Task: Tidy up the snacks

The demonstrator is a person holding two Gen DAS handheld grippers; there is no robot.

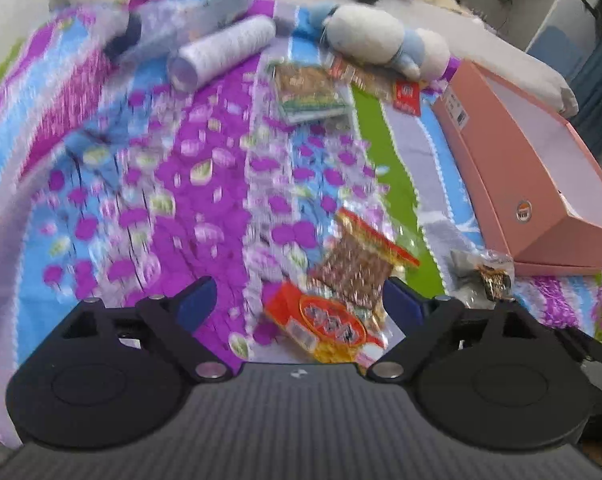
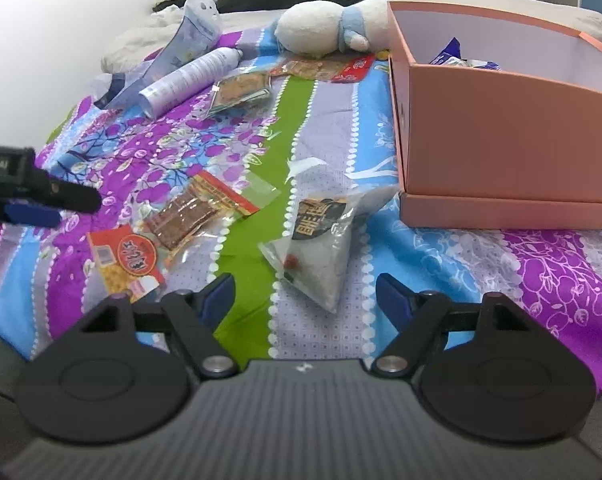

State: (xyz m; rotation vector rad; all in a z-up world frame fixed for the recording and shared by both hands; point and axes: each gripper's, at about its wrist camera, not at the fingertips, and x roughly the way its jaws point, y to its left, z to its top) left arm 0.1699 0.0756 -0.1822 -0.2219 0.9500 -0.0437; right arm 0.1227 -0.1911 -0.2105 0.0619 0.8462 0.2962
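Snack pkts [image 2: 189,216] flat on bedspread, pink box [image 2: 501,128] open

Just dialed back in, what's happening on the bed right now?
Snacks are being sorted into the pink box, which already holds a few packets. Both grippers are open and empty. The left gripper hovers over the red-and-orange snack packet; the right gripper hovers by the clear triangular rice packet. More packets lie near the plush toy.
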